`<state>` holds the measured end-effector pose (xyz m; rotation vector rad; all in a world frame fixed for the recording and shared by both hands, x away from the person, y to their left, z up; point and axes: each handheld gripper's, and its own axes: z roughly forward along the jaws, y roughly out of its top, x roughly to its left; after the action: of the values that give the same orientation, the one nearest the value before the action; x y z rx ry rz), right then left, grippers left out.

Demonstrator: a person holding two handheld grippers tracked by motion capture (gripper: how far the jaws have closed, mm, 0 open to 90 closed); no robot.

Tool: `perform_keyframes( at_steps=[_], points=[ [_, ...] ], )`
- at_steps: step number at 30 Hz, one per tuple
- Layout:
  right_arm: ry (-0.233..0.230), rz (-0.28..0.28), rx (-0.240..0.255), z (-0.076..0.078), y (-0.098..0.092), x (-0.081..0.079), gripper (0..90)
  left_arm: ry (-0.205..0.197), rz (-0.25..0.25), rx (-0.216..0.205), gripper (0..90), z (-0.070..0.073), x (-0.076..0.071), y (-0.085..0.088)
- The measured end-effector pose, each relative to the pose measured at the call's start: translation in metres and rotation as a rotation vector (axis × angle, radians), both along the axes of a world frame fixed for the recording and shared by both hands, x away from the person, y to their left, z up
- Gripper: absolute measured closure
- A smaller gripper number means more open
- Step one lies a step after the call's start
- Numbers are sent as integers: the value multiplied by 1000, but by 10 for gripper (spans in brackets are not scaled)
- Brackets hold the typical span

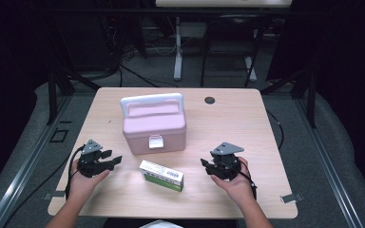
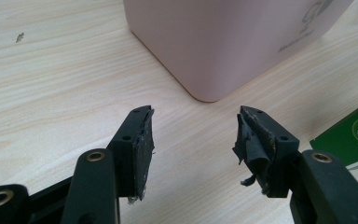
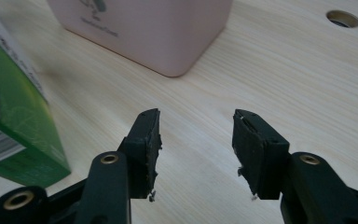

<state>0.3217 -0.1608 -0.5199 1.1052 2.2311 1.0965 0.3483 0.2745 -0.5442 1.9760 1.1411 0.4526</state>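
A pink box with a white carry handle and a front latch [image 1: 154, 124] stands shut in the middle of the wooden table [image 1: 247, 118]. In front of it lies a green and white carton [image 1: 162, 175]. My left gripper [image 1: 115, 160] is held low at the front left, jaws open and empty, pointing at the pink box's corner [image 2: 214, 42]; the green carton [image 2: 354, 135] shows at its right edge. My right gripper [image 1: 203, 164] is at the front right, open and empty, facing the pink box [image 3: 154, 32] with the carton [image 3: 14, 102] to its left.
A round cable hole [image 1: 209, 100] sits in the table's far right part, also in the right gripper view as a cable hole [image 3: 343, 18]. Beyond the table are desk legs [image 1: 177, 47] and cables on a grey floor. Black curtains close both sides.
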Motion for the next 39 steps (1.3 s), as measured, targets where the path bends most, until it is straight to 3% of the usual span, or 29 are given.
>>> perform_keyframes(
  at_steps=[1,4,9,12,15,19,26,29,39],
  points=[
    [7,38,0,4,7,0,543,1,2,-2,457,0,0,0],
    [13,62,18,8,11,1,559,3,0,0,460,0,-1,0],
    [5,118,64,30,28,9,582,11,6,-9,460,0,-2,2],
    [25,147,89,36,39,12,589,11,9,-10,460,0,-2,3],
    [45,192,77,40,54,15,559,21,13,-13,460,-1,-2,5],
    [79,247,75,41,67,14,551,20,19,-14,460,-1,-4,6],
    [93,340,71,39,88,6,515,25,20,-9,460,1,-8,10],
    [102,391,38,33,103,3,514,19,30,-17,460,-1,-10,11],
    [168,428,25,21,116,6,554,16,52,-23,460,-1,-13,16]
  ],
)
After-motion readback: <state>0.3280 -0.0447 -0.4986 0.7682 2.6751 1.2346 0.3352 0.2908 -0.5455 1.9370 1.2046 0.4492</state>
